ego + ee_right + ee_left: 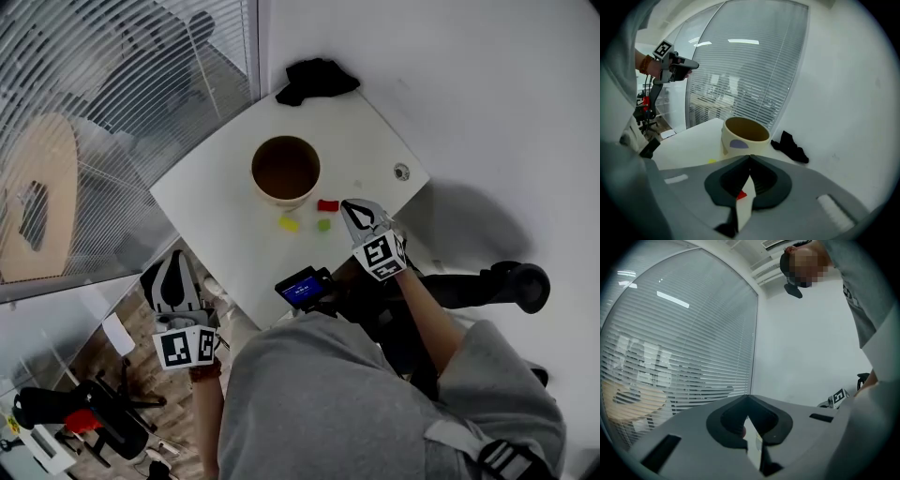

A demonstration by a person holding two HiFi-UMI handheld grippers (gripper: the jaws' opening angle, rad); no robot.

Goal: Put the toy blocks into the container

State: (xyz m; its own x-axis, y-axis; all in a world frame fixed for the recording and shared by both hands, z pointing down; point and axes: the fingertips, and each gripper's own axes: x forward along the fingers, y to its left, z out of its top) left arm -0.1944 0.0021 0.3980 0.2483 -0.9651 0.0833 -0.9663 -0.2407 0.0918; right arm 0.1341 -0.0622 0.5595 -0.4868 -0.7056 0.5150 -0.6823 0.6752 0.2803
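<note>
A: Where are the blocks?
B: Red block (327, 204), yellow block (288, 224) and green block (323, 225) lie on the white table (216, 187), mid-frame, just below the tub (285, 170). Blinds (141, 94) fill the upper left.
A: Claws?
B: Left claw (175, 257), right claw (350, 207): both closed, empty.

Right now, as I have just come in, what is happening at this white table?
A person holds a gripper in each hand, to put toy blocks into the container. The red block, the yellow block and the green block all lie on the table beside the container. The right gripper is next to the red block, jaws shut and empty. The left gripper is off the table's edge, also shut and empty.
</note>
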